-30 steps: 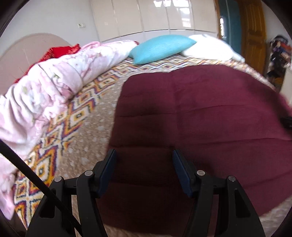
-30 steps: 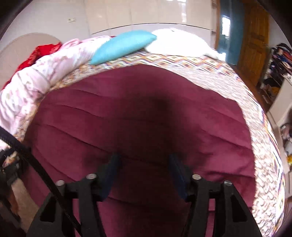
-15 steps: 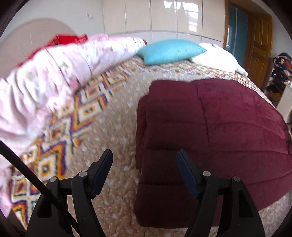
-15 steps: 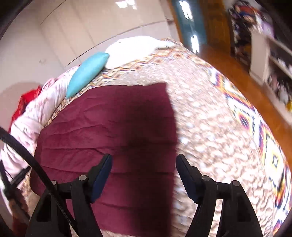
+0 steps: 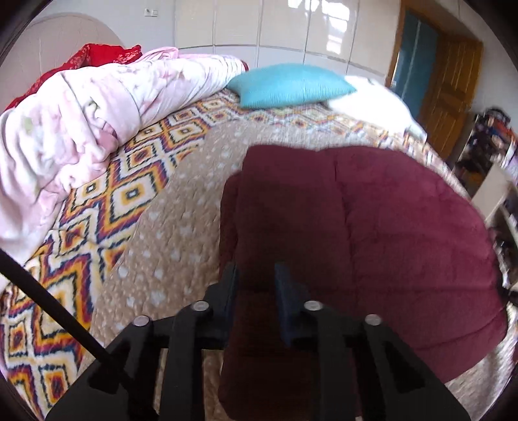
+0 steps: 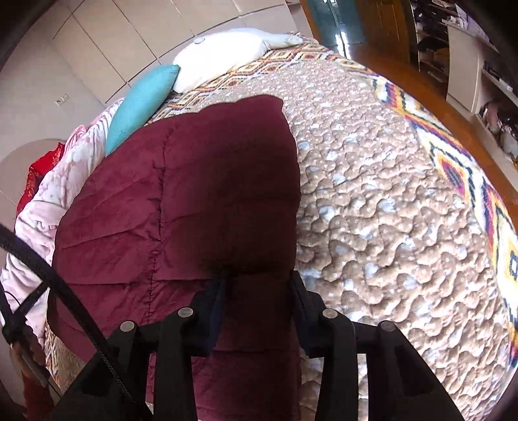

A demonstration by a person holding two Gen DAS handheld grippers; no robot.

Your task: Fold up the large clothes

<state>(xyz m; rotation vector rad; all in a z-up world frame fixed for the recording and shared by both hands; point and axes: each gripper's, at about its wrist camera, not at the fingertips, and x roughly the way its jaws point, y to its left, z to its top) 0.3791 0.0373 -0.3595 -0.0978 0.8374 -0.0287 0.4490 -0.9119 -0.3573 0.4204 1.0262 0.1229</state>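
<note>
the blanket [image 5: 372, 233] is maroon cloth with a soft, matt, velvety nap, stitched into padded panels. the bedspread [image 6: 372, 200] under it is quilted cloth, puckered and bumpy in the tan middle, flatter at the printed border. the duvet [image 5: 81, 123] is pale pink cloth, crumpled and faintly shiny. the cushion [image 5: 291, 85] is turquoise cloth with a fine ribbed weave. the pillow [image 6: 220, 55] is smooth white cloth. the cupboard doors [image 5: 291, 26] look glossy and mirror the light. the door [image 5: 450, 87] is varnished wood. both the left gripper [image 5: 255, 275] and the right gripper [image 6: 259, 285] are matt black plastic with shiny metal pins.
</note>
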